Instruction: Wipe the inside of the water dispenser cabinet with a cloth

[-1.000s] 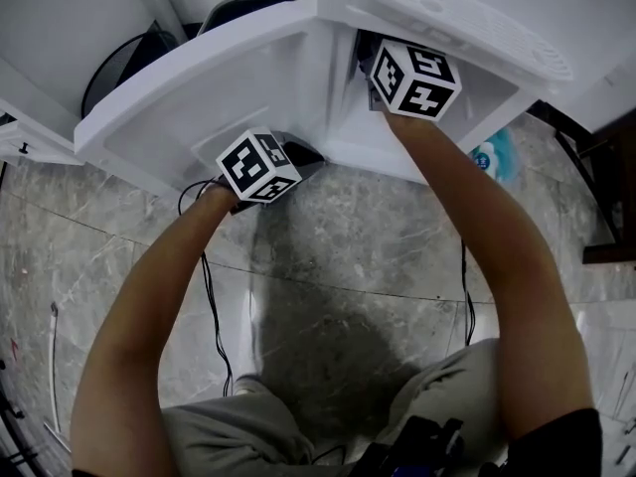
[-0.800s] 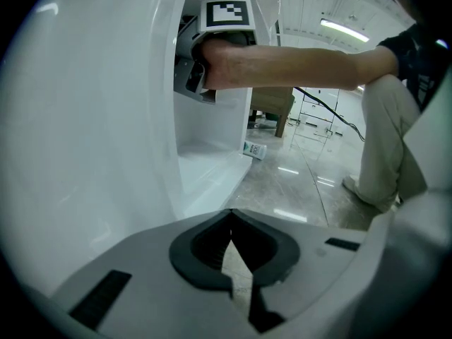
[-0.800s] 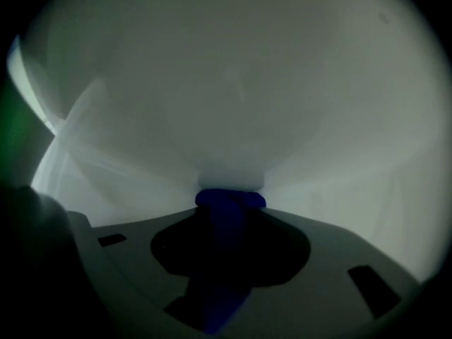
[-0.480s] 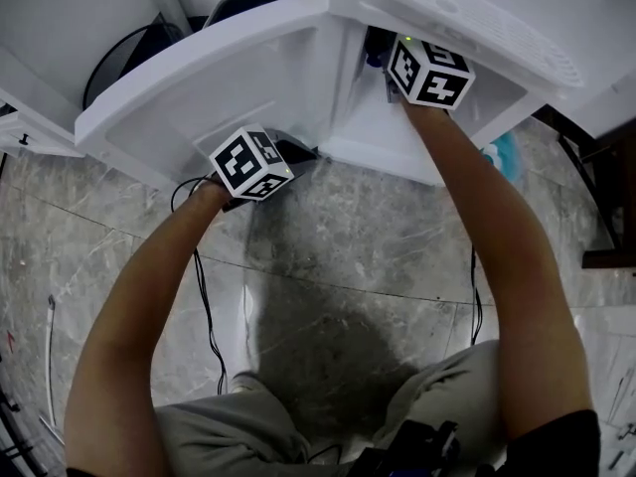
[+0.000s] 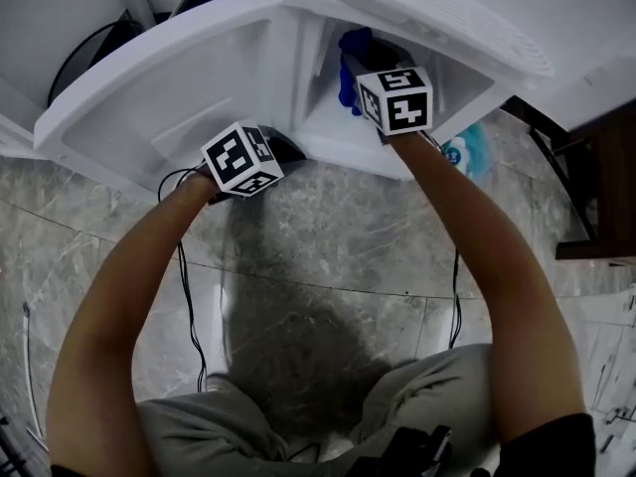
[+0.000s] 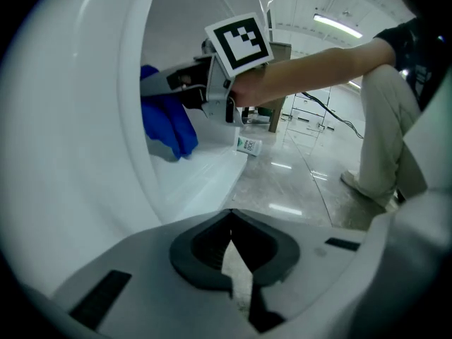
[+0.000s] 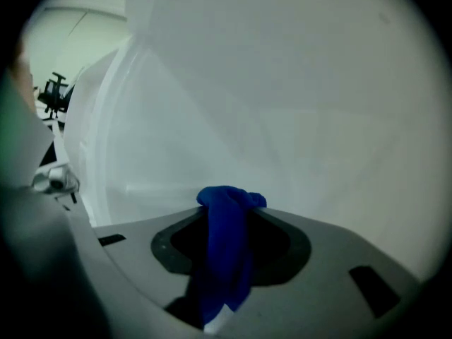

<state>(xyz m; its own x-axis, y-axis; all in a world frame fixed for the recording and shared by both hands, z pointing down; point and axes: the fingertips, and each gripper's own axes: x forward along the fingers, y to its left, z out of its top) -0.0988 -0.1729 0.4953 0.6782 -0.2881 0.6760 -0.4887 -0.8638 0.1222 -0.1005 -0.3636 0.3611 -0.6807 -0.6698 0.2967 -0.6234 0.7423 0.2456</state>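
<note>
Underfoot, a grey veined marble floor point(image 5: 328, 237), glossy, shadowed dark in the middle, with thin black cables point(image 5: 189, 296) trailing across it. At far left in the head view, a dark chair point(image 5: 94, 43) behind the white cabinet door point(image 5: 159, 82), swung wide open. Just below the door's lower edge, the left gripper point(image 6: 232, 258), jaws shut together on nothing, only a sliver of floor showing past them.

Right of the door, the cabinet point(image 5: 323, 132) itself, a plain white box open to the front, with the dispenser's ribbed drip tray point(image 5: 437, 13) above. Inside the opening, the blue cloth point(image 6: 169, 122), bunched and hanging low, close to the inner side wall nearest the door and above the white bottom. Clamped on it, the right gripper point(image 7: 227, 249), pads pressed on a fold drooping down between the jaws.

Further right, a teal-and-white packet point(image 5: 465, 154) on the floor beside the cabinet, then a dark furniture leg point(image 5: 586, 167). Beyond, in the left gripper view, strip lights point(image 6: 339, 25) on a pale ceiling.

Cut off at the lower edge of the head view: the left arm point(image 5: 119, 306) and right arm point(image 5: 487, 256). Hidden there under the marker cubes point(image 5: 241, 159): both sets of jaws. Contact between cloth and wall: impossible to tell. Back of the cabinet in the right gripper view: only a soft white blur.
</note>
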